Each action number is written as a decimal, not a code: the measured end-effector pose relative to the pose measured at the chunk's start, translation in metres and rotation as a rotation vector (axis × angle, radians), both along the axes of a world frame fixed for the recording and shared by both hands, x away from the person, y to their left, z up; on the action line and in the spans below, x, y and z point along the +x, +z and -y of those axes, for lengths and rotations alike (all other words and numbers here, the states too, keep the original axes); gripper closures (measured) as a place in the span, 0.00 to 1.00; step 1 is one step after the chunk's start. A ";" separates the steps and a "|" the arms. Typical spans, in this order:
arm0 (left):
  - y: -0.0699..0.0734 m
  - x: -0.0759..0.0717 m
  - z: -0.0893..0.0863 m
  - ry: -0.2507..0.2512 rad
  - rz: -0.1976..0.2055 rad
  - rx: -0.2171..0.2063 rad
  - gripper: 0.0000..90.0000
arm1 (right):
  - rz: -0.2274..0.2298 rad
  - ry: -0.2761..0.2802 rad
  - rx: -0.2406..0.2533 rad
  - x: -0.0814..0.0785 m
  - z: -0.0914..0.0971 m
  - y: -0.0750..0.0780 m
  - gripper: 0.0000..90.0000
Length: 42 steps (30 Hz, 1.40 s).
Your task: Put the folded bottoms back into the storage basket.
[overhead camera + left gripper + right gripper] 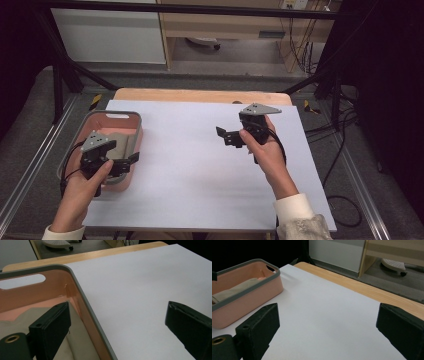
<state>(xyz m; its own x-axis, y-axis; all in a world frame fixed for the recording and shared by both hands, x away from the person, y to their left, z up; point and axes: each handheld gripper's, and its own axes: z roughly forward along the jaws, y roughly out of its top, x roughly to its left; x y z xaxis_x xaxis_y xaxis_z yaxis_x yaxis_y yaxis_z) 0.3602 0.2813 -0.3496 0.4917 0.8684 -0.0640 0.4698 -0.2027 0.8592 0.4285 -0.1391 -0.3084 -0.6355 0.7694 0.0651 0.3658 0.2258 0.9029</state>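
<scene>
Over the pink basket (131,145), the wide-open left claw (122,165) straddles its rim, beige cloth (117,142) beneath.

A wooden surface (200,95) carries 1 white sheet (200,165) covering most of it. A pink bin (131,142) with a grey rim sits at the sheet's left edge.

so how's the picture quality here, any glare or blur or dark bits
High view: soft overall, with side edges falling to black; the white sheet is evenly lit. Left gripper view: both near jaws are out of focus, and a small glare spot sits on the pink bin inner wall. Right gripper view: top left corner is black and the jaws are blurred.
</scene>
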 end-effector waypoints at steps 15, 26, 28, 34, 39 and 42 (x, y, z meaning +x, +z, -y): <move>-0.004 -0.004 0.000 -0.008 -0.006 0.004 0.07 | -0.010 -0.079 0.031 -0.018 0.046 -0.016 0.06; -0.010 -0.006 0.003 -0.021 -0.019 0.011 0.07 | -0.021 -0.151 0.033 -0.030 0.080 -0.038 0.07; -0.011 -0.006 0.004 -0.023 -0.020 0.011 0.07 | -0.019 -0.161 0.035 -0.033 0.085 -0.043 0.07; -0.013 -0.006 0.004 -0.031 -0.027 0.017 0.07 | -0.016 -0.191 0.048 -0.043 0.102 -0.057 0.07; -0.015 -0.007 0.004 -0.039 -0.030 0.022 0.07 | -0.009 -0.219 0.062 -0.055 0.115 -0.070 0.07; -0.015 -0.007 0.005 -0.042 -0.028 0.023 0.07 | -0.009 -0.242 0.078 -0.062 0.123 -0.077 0.07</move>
<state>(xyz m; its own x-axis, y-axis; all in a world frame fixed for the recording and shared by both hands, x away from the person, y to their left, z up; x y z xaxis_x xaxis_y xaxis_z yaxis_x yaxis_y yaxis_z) 0.3535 0.2765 -0.3649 0.5260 0.8485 -0.0583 0.4843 -0.2425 0.8406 0.3670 -0.2625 -0.3852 -0.4329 0.8912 0.1352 0.4089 0.0605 0.9106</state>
